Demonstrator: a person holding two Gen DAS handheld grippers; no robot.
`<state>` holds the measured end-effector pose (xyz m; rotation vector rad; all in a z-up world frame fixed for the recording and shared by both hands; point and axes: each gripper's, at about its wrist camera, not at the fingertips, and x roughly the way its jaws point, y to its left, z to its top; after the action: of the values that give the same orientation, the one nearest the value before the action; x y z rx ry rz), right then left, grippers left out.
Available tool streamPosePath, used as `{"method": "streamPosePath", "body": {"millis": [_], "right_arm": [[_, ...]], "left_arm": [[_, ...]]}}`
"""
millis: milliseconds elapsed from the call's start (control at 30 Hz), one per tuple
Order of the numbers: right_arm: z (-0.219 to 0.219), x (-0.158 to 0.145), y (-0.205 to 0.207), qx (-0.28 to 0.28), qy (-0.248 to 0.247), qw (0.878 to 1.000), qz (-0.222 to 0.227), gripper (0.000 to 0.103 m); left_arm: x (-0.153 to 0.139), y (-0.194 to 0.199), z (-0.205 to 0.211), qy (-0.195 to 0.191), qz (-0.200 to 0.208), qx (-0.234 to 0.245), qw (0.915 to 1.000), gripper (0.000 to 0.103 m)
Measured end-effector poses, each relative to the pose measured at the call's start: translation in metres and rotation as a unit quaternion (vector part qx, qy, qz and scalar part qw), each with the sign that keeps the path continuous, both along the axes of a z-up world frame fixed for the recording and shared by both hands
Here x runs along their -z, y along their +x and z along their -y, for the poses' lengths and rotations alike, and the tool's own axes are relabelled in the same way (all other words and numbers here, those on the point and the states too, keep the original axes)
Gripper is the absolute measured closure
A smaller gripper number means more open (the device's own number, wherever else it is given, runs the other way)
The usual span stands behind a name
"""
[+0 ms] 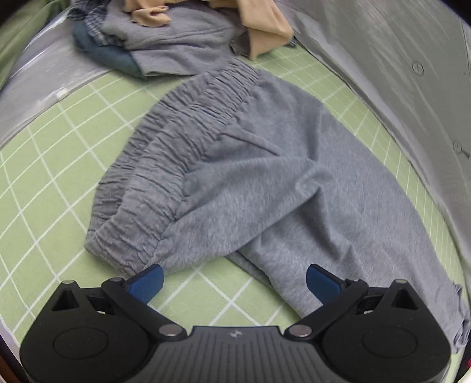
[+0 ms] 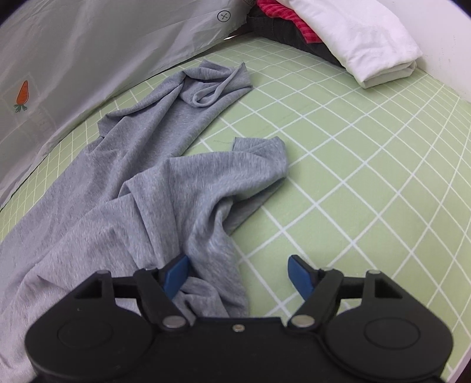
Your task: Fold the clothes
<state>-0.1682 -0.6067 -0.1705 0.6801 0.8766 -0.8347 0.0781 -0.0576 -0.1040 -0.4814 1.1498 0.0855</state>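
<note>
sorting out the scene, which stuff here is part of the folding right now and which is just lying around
In the job:
grey sweatpants
left claw, open
right claw, open

Lying about:
heap of unfolded clothes
folded white cloth
grey sheet with carrot print

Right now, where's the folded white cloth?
Right wrist view, top right: the folded white cloth lies on the green checked sheet, against the red and dark clothes.

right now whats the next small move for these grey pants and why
Probably shut the right hand-held gripper on the bunched leg: its jaws stand open over that cloth. The left hand-held gripper is open by the waistband, and the pants lie unfolded.
</note>
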Motion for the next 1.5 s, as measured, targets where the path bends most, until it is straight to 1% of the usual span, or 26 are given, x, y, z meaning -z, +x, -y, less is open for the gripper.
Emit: {"method": "streamPosePath", "body": {"millis": [67,133,300,400,433,500,533,633,733,767,800,833,867,933,1033,1100,1167,1233,1333,1400,1433,1467,1500], "right_arm": [[-0.001,-0.001,0.000,0.000,0.001,1.000,0.003,0.028],[0.000,-0.003,0.001,0.000,0.003,1.000,0.007,0.028],[0.000,-0.005,-0.001,0.007,0.015,0.999,0.028,0.028],[0.000,-0.008,-0.003,0.018,0.017,0.999,0.046,0.028],[0.001,-0.009,-0.004,0.021,0.021,0.998,0.053,0.028],[0.001,-0.009,-0.005,0.026,0.031,0.997,0.063,0.028],[0.001,-0.009,-0.006,0.029,0.035,0.997,0.067,0.028],[0.000,-0.008,-0.008,0.033,0.039,0.996,0.070,0.028],[0.000,-0.008,-0.009,0.034,0.040,0.996,0.070,0.028],[0.000,-0.008,-0.010,0.034,0.039,0.996,0.070,0.028],[0.000,-0.009,-0.010,0.034,0.039,0.996,0.070,0.028],[0.000,-0.009,-0.010,0.034,0.038,0.996,0.070,0.028],[0.000,-0.009,-0.010,0.034,0.037,0.996,0.070,0.028],[0.000,-0.008,-0.009,0.033,0.037,0.996,0.069,0.028],[0.001,-0.006,-0.008,0.032,0.041,0.996,0.069,0.028],[0.001,-0.005,-0.009,0.036,0.043,0.996,0.069,0.027],[0.002,-0.003,-0.010,0.039,0.046,0.996,0.070,0.027],[0.003,-0.002,-0.011,0.043,0.048,0.995,0.071,0.026],[0.007,-0.002,-0.015,0.056,0.050,0.994,0.073,0.025],[0.009,-0.002,-0.016,0.060,0.048,0.994,0.073,0.025],[0.010,-0.003,-0.016,0.059,0.043,0.995,0.072,0.025],[0.011,-0.004,-0.015,0.058,0.038,0.995,0.069,0.025],[0.012,-0.006,-0.014,0.056,0.031,0.996,0.065,0.025]], "left_arm": [[-0.003,-0.002,-0.015,-0.018,0.012,-0.031,0.9993,0.007],[-0.005,-0.002,-0.024,-0.023,0.020,-0.053,0.9981,0.011],[-0.002,0.000,-0.041,-0.028,0.015,-0.089,0.9955,0.028],[0.000,-0.004,-0.052,-0.036,0.013,-0.118,0.9923,0.049],[0.001,-0.004,-0.057,-0.038,0.012,-0.125,0.9914,0.053],[0.003,-0.005,-0.064,-0.040,0.006,-0.136,0.9900,0.073],[0.004,-0.006,-0.067,-0.043,0.002,-0.139,0.9893,0.076],[0.002,-0.011,-0.073,-0.052,0.000,-0.144,0.9882,0.075],[-0.005,-0.017,-0.071,-0.033,0.000,-0.142,0.9893,0.071],[-0.008,-0.020,-0.070,-0.023,0.003,-0.145,0.9892,0.061],[-0.012,-0.023,-0.069,-0.011,0.008,-0.147,0.9890,0.054],[-0.016,-0.024,-0.069,0.003,0.015,-0.148,0.9888,0.043],[-0.020,-0.025,-0.068,0.016,0.019,-0.147,0.9888,0.038],[-0.025,-0.024,-0.068,0.034,0.027,-0.143,0.9888,0.037],[-0.024,-0.019,-0.069,0.043,0.022,-0.136,0.9896,0.019],[-0.016,-0.018,-0.069,0.036,0.007,-0.135,0.9901,0.019],[-0.008,-0.020,-0.070,0.024,-0.004,-0.153,0.9879,0.019],[-0.004,-0.023,-0.072,0.013,-0.003,-0.173,0.9849,0.019],[-0.002,-0.022,-0.074,0.003,0.005,-0.178,0.9840,0.022],[-0.002,-0.021,-0.074,0.005,0.008,-0.178,0.9841,0.031],[-0.002,-0.020,-0.074,0.007,0.008,-0.177,0.9842,0.034],[-0.002,-0.020,-0.075,0.008,0.007,-0.176,0.9844,0.040],[-0.002,-0.019,-0.075,0.008,0.007,-0.174,0.9846,0.044]]}}
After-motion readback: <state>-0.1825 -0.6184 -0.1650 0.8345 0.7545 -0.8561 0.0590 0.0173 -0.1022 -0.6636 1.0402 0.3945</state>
